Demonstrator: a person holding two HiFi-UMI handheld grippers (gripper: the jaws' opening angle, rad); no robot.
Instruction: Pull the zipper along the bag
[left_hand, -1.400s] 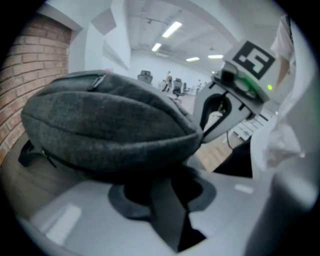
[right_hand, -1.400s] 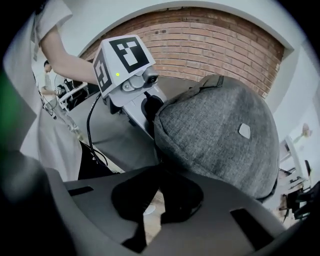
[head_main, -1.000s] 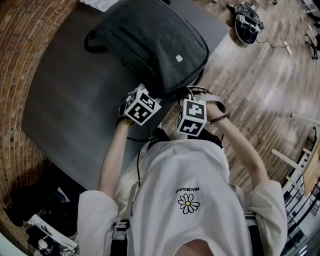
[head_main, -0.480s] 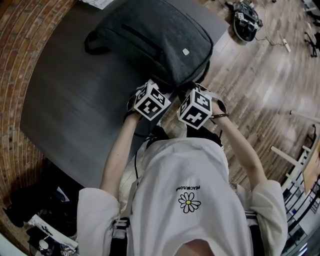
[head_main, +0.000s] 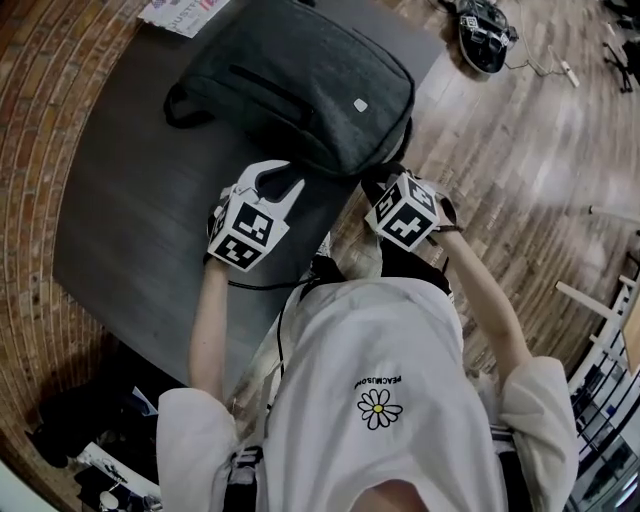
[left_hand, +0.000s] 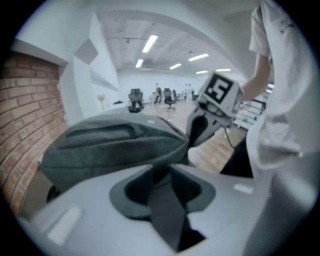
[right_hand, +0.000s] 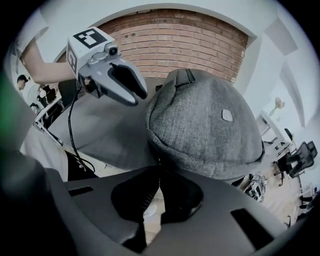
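Lying on the dark table (head_main: 130, 200), the grey bag (head_main: 300, 90) has its carry handle toward the brick wall (head_main: 40, 150) and one near corner hanging at the table's edge, above the wooden floor (head_main: 520, 150). A sheet of paper (head_main: 180, 12) sits at the table's far end, beside the bag.

The right gripper (head_main: 378, 180) is at that overhanging corner, pointing steeply down. In the right gripper view its jaws are pressed together (right_hand: 159, 172) just under the bag's lower seam, pinching a thin dark zipper tab (right_hand: 158, 164) that runs from the seam down into the tips.

The left gripper (head_main: 278, 185) hovers over the table beside the bag's near edge, clear of the fabric. Its own view shows the jaws (left_hand: 161, 172) about halfway apart with nothing between the pads; the bag's side rises just beyond them. A black cable (head_main: 265, 285) trails from this gripper back toward the person's white shirt (head_main: 375, 330).
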